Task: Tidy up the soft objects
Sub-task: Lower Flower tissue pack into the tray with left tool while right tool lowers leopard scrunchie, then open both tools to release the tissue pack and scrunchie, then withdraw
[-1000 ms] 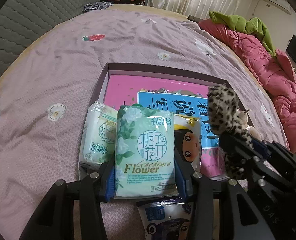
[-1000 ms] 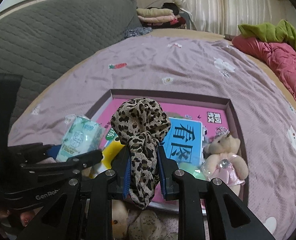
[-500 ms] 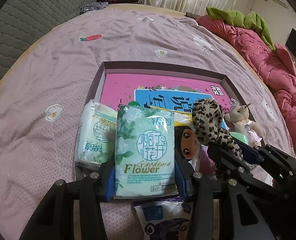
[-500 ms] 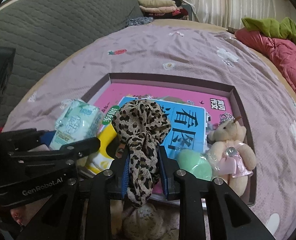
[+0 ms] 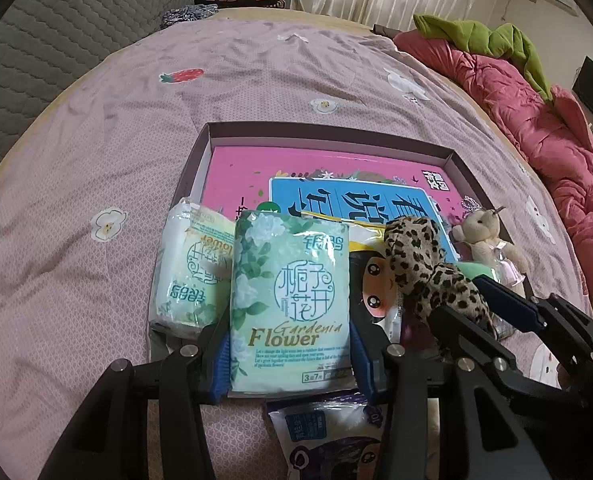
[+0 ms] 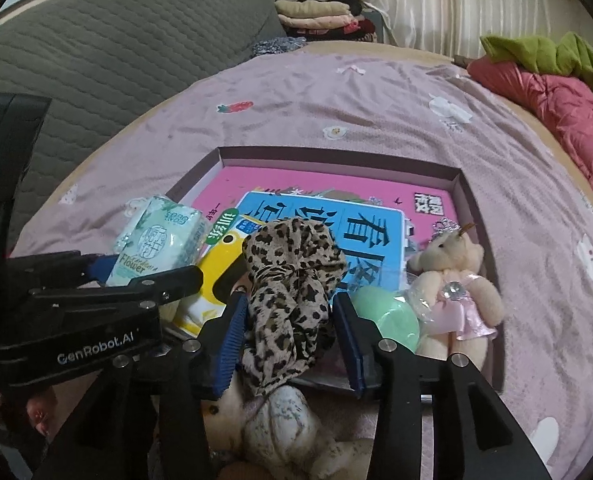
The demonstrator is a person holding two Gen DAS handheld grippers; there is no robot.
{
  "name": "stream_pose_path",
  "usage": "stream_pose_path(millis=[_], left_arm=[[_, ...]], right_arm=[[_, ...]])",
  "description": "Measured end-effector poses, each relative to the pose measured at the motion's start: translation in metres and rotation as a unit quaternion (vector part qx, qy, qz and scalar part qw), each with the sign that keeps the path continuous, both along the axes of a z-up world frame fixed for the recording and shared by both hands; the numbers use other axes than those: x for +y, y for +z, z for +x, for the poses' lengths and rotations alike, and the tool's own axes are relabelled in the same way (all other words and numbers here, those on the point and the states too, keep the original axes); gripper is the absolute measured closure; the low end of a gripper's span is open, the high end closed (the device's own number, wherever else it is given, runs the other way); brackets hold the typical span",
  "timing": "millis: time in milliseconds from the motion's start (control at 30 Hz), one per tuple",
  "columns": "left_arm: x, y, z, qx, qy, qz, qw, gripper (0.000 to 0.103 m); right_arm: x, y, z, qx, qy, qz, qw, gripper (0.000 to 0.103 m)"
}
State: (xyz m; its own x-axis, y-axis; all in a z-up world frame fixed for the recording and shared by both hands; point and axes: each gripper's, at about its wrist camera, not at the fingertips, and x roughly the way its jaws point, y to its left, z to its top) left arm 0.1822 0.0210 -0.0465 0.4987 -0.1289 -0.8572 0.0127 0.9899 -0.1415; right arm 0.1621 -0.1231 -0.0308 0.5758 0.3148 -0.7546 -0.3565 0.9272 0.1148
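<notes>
Right claw (image 6: 292, 320) first: its jaws have just been opening, and the leopard-print scrunchie (image 6: 292, 280) sits loose between them, the blue pads standing off it on both sides, so I am letting go rather than gripping. The scrunchie slumps at the near edge of the shallow purple box (image 6: 466, 188) on the bed (image 6: 336, 92), draped over what lies there, with its longer run heading away from me along the line the claw points. Just to its right lie a mint-green soft ball (image 6: 392, 320) and a small teddy bear in a pink dress (image 6: 456, 284); a yellow packet (image 6: 216, 268) lies to its left. Left claw (image 5: 290, 356) is clamped across the lower end of a green Gardenia Flower tissue pack (image 5: 290, 292), pads pressed to both long sides, the pack standing upright with its long axis running straight away from me. It hovers at the near left edge of the box, just beside a second tissue pack (image 5: 188, 276) of the same kind that already lies tilted on the box's left corner. What the next move turns on, I judge, is that the held pack's open spot lies directly ahead and slightly down from the left claw, between the lying pack and the yellow packet, so that hand is the nearer one and need only lower and release; the right claw must draw back clear of the scrunchie without snagging it.
</notes>
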Motion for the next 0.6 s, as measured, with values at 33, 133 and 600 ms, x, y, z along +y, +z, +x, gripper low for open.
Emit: stream_pose_path(millis=[33,133,600], left_arm=[[0.0,0.0,0.0,0.0,0.0,-0.001,1.0,0.054],[0.0,0.0,0.0,0.001,0.0,-0.002,1.0,0.054],[-0.005,0.002,-0.004,-0.002,0.006,0.01,0.9999,0.054]], right_arm=[[-0.001,0.001,-0.002,-0.001,-0.001,0.001,1.0,0.055],[-0.006,0.005,-0.006,-0.005,-0.007,0.009,1.0,0.051],[-0.037,0.016,-0.03,-0.015,-0.039,0.023,0.999,0.039]])
